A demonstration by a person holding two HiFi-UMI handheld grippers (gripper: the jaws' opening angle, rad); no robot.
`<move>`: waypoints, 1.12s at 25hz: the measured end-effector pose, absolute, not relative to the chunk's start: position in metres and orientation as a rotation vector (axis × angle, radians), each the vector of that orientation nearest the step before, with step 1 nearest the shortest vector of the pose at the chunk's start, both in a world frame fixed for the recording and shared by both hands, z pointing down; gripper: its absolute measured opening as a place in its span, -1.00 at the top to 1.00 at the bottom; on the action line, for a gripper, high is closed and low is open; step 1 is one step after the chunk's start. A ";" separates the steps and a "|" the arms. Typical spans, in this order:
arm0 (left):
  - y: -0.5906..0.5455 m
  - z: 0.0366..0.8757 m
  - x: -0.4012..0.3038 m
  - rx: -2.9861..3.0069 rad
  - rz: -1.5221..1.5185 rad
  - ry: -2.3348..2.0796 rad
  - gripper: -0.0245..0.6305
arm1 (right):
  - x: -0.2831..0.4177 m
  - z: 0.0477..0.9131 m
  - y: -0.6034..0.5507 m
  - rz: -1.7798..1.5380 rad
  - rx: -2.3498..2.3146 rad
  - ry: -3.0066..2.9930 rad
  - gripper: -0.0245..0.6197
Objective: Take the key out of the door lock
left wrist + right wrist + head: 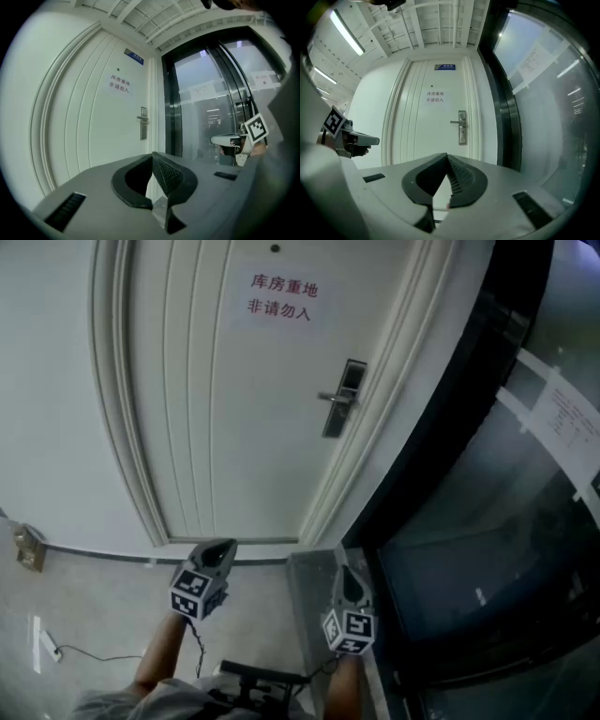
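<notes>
Jaws pinched together, empty, on left gripper (221, 547) and right gripper (346, 573); both well short of the door (225, 427). Lock plate (343, 399) sits at the door's right edge; key too small to make out.

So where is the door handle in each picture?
Head view: the door handle is in the upper half, a little right of the middle.
Left gripper view: the handle is small, just left of the picture's middle.
Right gripper view: the handle sits close to the middle.
Shared landmark: the paper sign with red writing, up and left of the handle in every view.
</notes>
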State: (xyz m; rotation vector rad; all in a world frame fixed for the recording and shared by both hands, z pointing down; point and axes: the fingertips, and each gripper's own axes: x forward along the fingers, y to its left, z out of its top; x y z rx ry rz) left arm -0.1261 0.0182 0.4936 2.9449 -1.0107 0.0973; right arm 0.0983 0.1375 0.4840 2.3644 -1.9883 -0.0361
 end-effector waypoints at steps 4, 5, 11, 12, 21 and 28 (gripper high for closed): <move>0.018 0.494 -0.127 2.944 0.097 -1.016 0.91 | 0.097 0.488 0.138 -0.012 2.364 -1.996 0.90; 0.019 0.494 -0.127 2.943 0.096 -1.015 0.90 | 0.098 0.489 0.138 -0.020 2.362 -1.996 0.90; 0.020 0.495 -0.126 2.946 0.101 -1.013 0.90 | 0.094 0.484 0.141 -0.008 2.370 -2.053 0.89; 0.021 0.494 -0.126 2.945 0.100 -1.011 0.90 | 0.094 0.484 0.141 -0.009 2.373 -2.053 0.89; 0.026 0.497 -0.110 2.950 0.108 -0.984 0.90 | 0.109 0.491 0.151 0.008 2.396 -2.031 0.89; 0.031 0.502 -0.086 2.949 0.119 -0.989 0.90 | 0.131 0.493 0.156 -0.009 2.360 -2.045 0.89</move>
